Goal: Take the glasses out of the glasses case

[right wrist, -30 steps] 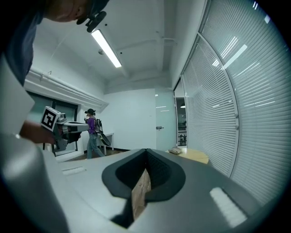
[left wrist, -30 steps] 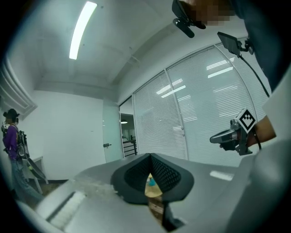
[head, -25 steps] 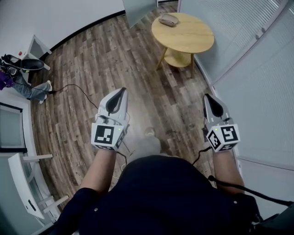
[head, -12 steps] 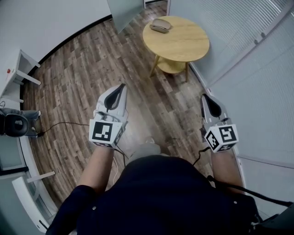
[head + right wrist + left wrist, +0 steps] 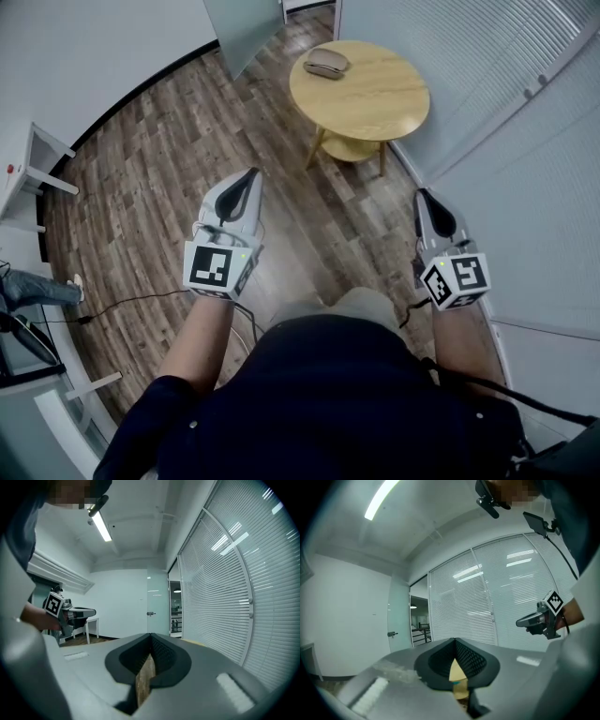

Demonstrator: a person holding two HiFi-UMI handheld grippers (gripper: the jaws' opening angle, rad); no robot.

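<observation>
Closer now than a second ago, glasses case (image 5: 326, 63) sits on round table (image 5: 375, 98), well ahead of left gripper (image 5: 249, 178) and right gripper (image 5: 423, 197), both pinched closed, empty

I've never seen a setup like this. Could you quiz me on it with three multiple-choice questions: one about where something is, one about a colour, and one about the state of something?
1. Where is the glasses case?
A. On the floor
B. On the round table
C. In a claw

2. What colour is the table's top?
A. Black
B. Light wood
C. Red

3. How is the right claw?
A. Wide open
B. Shut on the glasses case
C. Shut and empty

Answers:
1 B: the head view shows the case lying on the tabletop, near its far edge.
2 B: the top is a pale yellowish wood.
3 C: the right gripper view shows the jaws meeting at the tip with nothing between them.
</observation>
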